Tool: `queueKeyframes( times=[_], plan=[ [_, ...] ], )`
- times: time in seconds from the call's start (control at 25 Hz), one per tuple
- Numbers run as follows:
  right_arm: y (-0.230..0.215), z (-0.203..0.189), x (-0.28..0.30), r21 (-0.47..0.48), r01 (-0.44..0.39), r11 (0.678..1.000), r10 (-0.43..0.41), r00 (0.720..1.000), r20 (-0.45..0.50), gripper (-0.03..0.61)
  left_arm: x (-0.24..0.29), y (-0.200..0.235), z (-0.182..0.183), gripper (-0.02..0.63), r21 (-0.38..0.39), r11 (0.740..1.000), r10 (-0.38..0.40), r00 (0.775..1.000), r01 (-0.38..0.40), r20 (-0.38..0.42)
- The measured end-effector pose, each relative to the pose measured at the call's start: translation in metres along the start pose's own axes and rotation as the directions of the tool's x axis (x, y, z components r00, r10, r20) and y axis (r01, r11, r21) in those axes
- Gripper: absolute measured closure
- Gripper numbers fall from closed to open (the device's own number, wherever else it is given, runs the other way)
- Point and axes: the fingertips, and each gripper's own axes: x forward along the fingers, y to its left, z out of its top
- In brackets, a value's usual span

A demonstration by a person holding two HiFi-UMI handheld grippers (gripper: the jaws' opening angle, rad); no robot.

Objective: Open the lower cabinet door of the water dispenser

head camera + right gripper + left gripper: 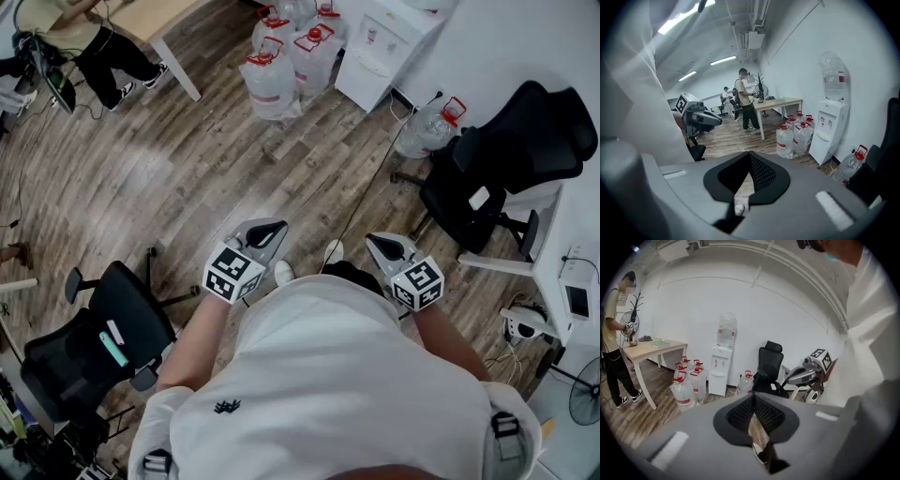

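Note:
The white water dispenser (380, 47) stands against the far wall with a bottle on top. Its lower cabinet door (717, 383) looks closed. In the right gripper view the dispenser (828, 126) is at the right. My left gripper (275, 228) and right gripper (378, 240) hang side by side in front of my body, several steps from the dispenser and pointing towards it. The left gripper (754, 396) has its pads together with nothing between them. The right gripper (749, 153) is likewise shut and empty.
Several large water bottles (281, 56) stand left of the dispenser, and one more (429, 127) lies to its right. A black office chair (506, 159) is at the right, another (103, 337) at the left. A person stands by a wooden table (780, 103).

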Motion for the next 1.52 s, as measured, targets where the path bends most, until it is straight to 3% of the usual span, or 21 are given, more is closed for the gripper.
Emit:
queueKeyframes(
  times=[0.2, 0.68, 0.84, 1.04, 1.2, 1.32, 1.52],
  plan=[
    [-0.039, 0.014, -0.004, -0.019, -0.01, 1.0, 0.011, 0.999, 0.034, 0.578, 0.036, -0.016, 0.028, 0.557, -0.014, 1.0, 0.0, 1.0, 0.001, 0.03],
    [-0.149, 0.004, -0.018, 0.036, -0.057, 0.998, 0.053, 0.995, 0.089, 0.578, 0.132, -0.024, 0.081, 0.557, 0.03, 0.999, 0.039, 0.999, -0.039, -0.022],
    [-0.178, 0.007, -0.008, 0.082, -0.035, 0.996, 0.026, 0.994, 0.106, 0.575, 0.162, -0.014, 0.09, 0.557, 0.065, 0.998, -0.008, 0.998, 0.012, -0.07],
    [-0.219, 0.016, 0.024, 0.139, 0.056, 0.989, -0.069, 0.994, 0.088, 0.547, 0.204, 0.034, 0.108, 0.557, 0.085, 0.99, -0.106, 0.99, 0.114, -0.09],
    [-0.253, 0.035, 0.066, 0.201, 0.134, 0.97, -0.146, 0.988, 0.044, 0.54, 0.232, 0.098, 0.141, 0.557, 0.103, 0.977, -0.181, 0.98, 0.189, -0.077],
    [-0.284, 0.055, 0.093, 0.215, 0.225, 0.95, -0.23, 0.973, -0.002, 0.54, 0.251, 0.146, 0.169, 0.557, 0.104, 0.957, -0.264, 0.961, 0.271, -0.081],
    [-0.33, 0.082, 0.148, 0.239, 0.326, 0.915, -0.325, 0.945, -0.045, 0.54, 0.269, 0.217, 0.189, 0.557, 0.175, 0.911, -0.347, 0.924, 0.373, -0.161]
  ],
)
